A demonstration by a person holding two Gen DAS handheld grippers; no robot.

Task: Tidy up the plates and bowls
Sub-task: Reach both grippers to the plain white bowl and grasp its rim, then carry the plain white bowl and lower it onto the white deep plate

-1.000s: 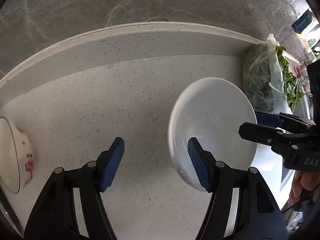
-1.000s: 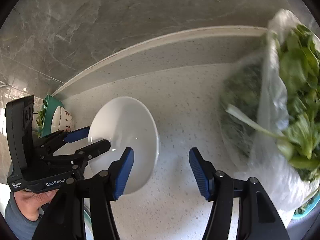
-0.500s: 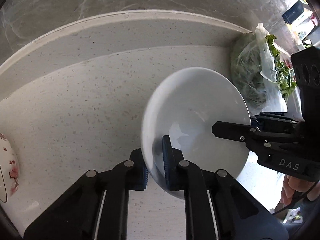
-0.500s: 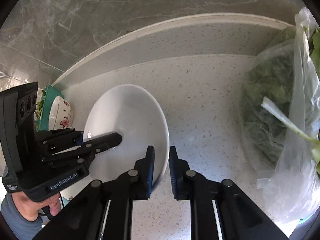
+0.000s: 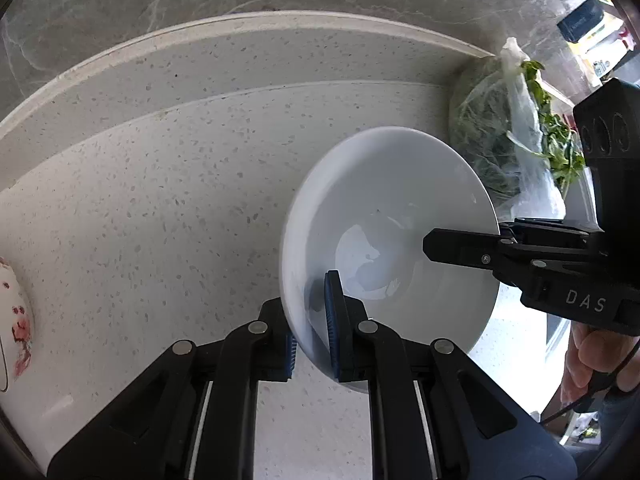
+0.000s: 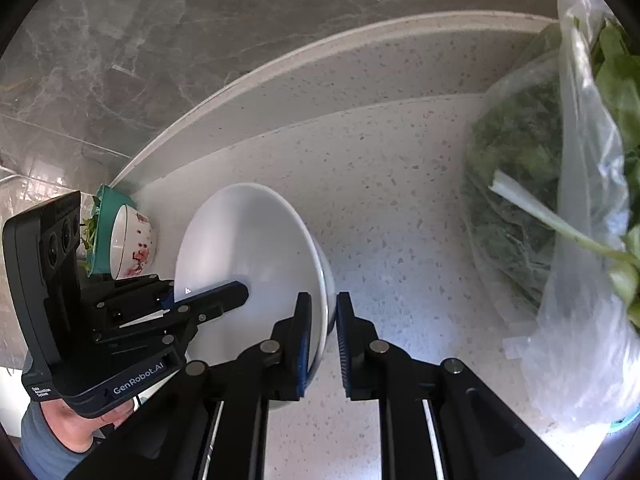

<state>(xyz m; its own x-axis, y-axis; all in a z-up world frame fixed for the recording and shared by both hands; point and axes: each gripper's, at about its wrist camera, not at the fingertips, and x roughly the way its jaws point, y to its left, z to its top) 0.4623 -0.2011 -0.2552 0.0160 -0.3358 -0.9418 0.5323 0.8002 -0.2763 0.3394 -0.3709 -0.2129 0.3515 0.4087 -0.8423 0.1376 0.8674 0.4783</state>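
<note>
Jaws of both grippers clamp the white bowl (image 5: 400, 208); bagged greens (image 6: 552, 200) near, patterned bowl (image 6: 134, 242) beyond.

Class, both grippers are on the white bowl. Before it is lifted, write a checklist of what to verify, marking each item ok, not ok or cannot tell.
1. Left gripper shut on the wide white ceramic bowl, rim between its pads: ok.
2. Right gripper shut on the opposite rim: ok.
3. Bowl holds nothing: ok.
4. Clear plastic bag of leafy greens apart from bowl: ok.
5. Small red-patterned bowl apart from bowl: ok.
6. Bowl off the speckled countertop: cannot tell.
</note>
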